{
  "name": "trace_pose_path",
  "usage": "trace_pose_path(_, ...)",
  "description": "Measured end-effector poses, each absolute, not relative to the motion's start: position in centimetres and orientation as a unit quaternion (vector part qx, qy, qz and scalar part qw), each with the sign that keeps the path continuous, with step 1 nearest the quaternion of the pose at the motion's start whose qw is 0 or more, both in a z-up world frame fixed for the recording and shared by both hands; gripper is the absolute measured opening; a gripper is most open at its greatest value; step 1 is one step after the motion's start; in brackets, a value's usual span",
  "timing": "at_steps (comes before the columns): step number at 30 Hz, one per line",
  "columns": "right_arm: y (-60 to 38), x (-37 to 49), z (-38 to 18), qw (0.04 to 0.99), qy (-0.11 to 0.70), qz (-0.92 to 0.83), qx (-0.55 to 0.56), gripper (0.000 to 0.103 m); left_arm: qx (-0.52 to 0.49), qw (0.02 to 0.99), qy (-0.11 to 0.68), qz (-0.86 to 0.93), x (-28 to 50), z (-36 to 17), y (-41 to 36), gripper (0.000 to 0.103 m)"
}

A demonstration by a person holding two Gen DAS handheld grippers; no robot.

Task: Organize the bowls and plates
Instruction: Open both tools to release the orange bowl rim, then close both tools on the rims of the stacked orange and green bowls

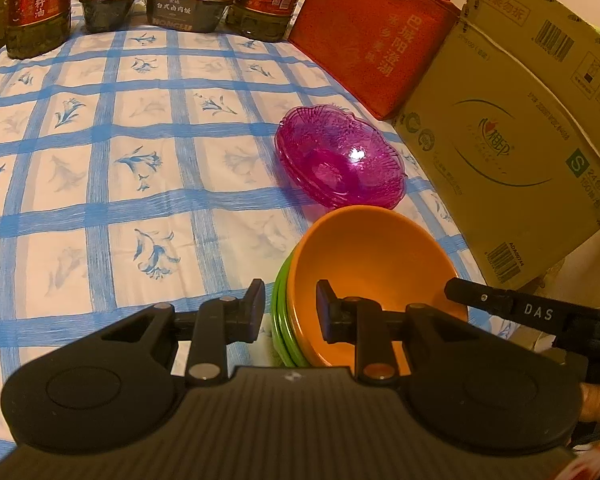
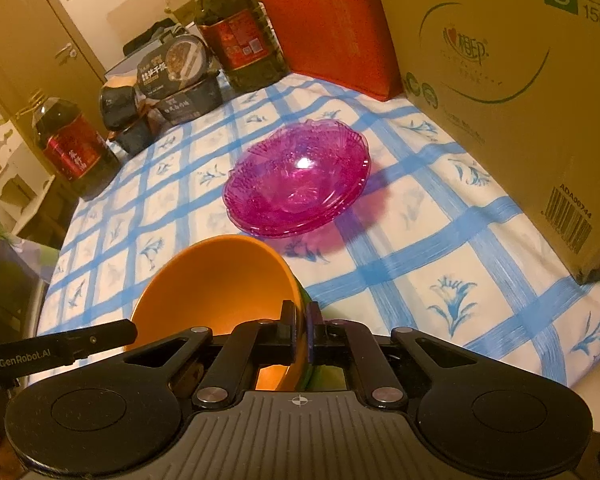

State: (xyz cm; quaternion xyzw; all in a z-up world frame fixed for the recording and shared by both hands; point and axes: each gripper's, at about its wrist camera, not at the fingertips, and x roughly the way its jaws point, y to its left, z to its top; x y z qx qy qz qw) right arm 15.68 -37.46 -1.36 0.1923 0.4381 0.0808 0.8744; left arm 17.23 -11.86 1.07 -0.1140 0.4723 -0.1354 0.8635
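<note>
An orange bowl (image 1: 372, 256) (image 2: 220, 280) sits tilted inside nested green bowls (image 1: 281, 292) at the near edge of the table. My left gripper (image 1: 290, 310) is shut on the stack's left wall, one finger outside the green rims and one inside the orange bowl. My right gripper (image 2: 301, 320) is shut on the orange bowl's right rim, and a bit of green bowl (image 2: 332, 376) shows under it. Each gripper's finger shows at the edge of the other's view. A stack of translucent purple plates (image 1: 340, 156) (image 2: 300, 184) lies just beyond the bowls.
A big cardboard box (image 1: 512, 140) (image 2: 520, 92) and a red bag (image 1: 372, 44) (image 2: 328, 24) wall off the right side. Oil bottles (image 1: 36, 4) (image 2: 236, 28) and food boxes (image 1: 188, 4) (image 2: 172, 80) line the far edge. The blue-checked tablecloth (image 1: 120, 160) covers the table.
</note>
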Motion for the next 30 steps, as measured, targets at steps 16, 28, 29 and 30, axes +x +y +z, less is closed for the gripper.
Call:
trace_pose_path(16, -37.9, 10.5, -1.2, 0.857, 0.443, 0.069, 0.256, 0.060, -0.150, 0.864, 0.468, -0.110, 13.4, 1.1, -9.9, 0.051)
trace_pose_path(28, -36.4, 8.2, -1.2, 0.861, 0.449, 0.072, 0.227, 0.065, -0.144, 0.870, 0.466, -0.074, 10.7, 0.3, -8.7, 0.070)
trace_pose_path(29, -36.4, 8.2, -1.1, 0.861, 0.449, 0.072, 0.227, 0.065, -0.145, 0.870, 0.466, -0.071, 10.6, 0.3, -8.6, 0.071)
trace_pose_path(30, -36.3, 8.1, -1.1, 0.861, 0.449, 0.072, 0.227, 0.066, -0.145, 0.870, 0.465, -0.068, 10.5, 0.3, -8.5, 0.071)
